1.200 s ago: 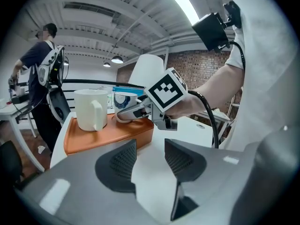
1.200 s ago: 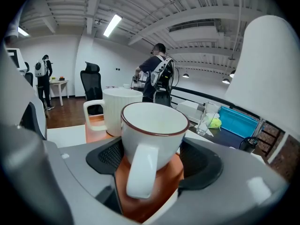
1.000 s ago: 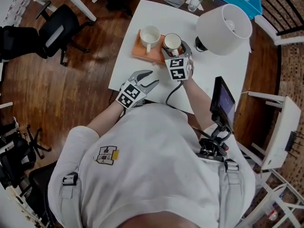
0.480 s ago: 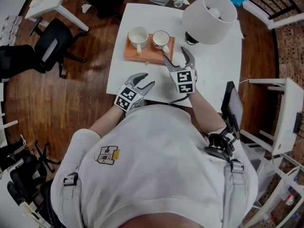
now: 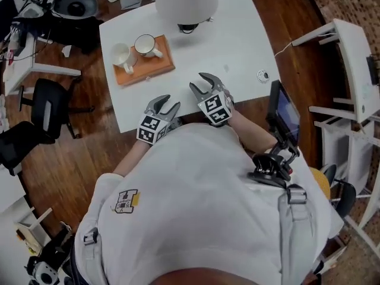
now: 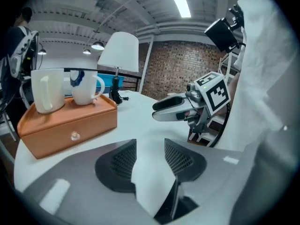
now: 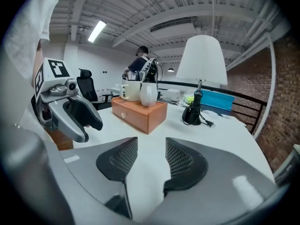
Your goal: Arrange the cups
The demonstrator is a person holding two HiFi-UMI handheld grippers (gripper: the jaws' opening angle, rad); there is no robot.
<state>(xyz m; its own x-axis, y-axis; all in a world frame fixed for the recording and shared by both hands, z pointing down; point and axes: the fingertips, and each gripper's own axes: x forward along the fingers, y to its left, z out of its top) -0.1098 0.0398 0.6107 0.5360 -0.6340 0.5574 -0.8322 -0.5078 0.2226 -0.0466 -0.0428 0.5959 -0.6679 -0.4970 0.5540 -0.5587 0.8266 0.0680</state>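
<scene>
Two cups (image 5: 145,44) atop orange box (image 5: 148,71); lamp (image 5: 184,2) behind; white table (image 5: 237,46).

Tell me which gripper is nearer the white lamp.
Right. The right gripper, jaws closing on nothing, hangs over the table in front of the lamp; the left gripper sits farther back at the table's near edge.

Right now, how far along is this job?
Looks done: a plain white ceramic cup and a dark-rimmed white ceramic cup stand on the orange wooden box. In hand: nothing; the left hand-held gripper is open, the right hand-held gripper closing its jaws, both empty. Left: seemingly nothing.
</scene>
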